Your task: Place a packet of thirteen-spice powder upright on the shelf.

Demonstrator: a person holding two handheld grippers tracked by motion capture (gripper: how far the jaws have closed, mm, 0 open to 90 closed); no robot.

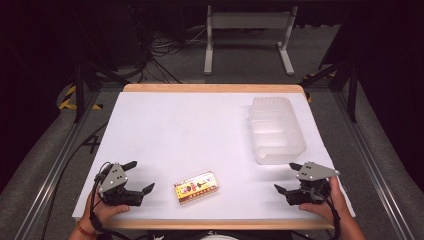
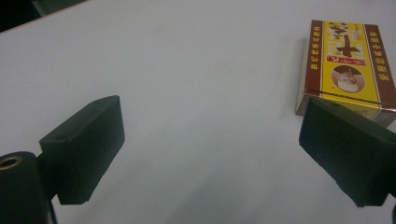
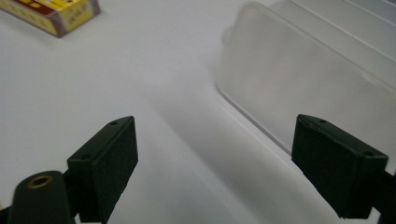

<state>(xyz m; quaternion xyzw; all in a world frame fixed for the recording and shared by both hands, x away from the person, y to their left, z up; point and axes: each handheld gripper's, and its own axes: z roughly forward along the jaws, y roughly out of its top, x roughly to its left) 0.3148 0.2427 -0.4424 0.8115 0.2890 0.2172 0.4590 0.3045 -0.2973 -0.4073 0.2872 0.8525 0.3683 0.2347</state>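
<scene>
The left gripper (image 1: 139, 176) rests at the near left of the white table (image 1: 190, 130), its jaws spread wide with nothing between them, and the right gripper (image 1: 288, 177) sits at the near right, its jaws likewise apart and empty. Between the two, close to the near edge, lies a small yellow and brown box (image 1: 197, 187), flat on its broad face. It lies to the right of the left gripper and to the left of the right one, and the left gripper looks the nearer of the two; in the left gripper view the box (image 2: 348, 60) shows just beyond the right-hand jaw, off to one side and not between the jaws. Its long axis runs mostly left to right, the right end tilted a little toward the far side. A grasp across its short width would probably need the left gripper to swing right and line up first. Far right of the box stands a translucent plastic bin (image 1: 276, 130), just beyond the right gripper. The middle and far left of the table are bare, so there is open room, though the near edge is close behind the box.
</scene>
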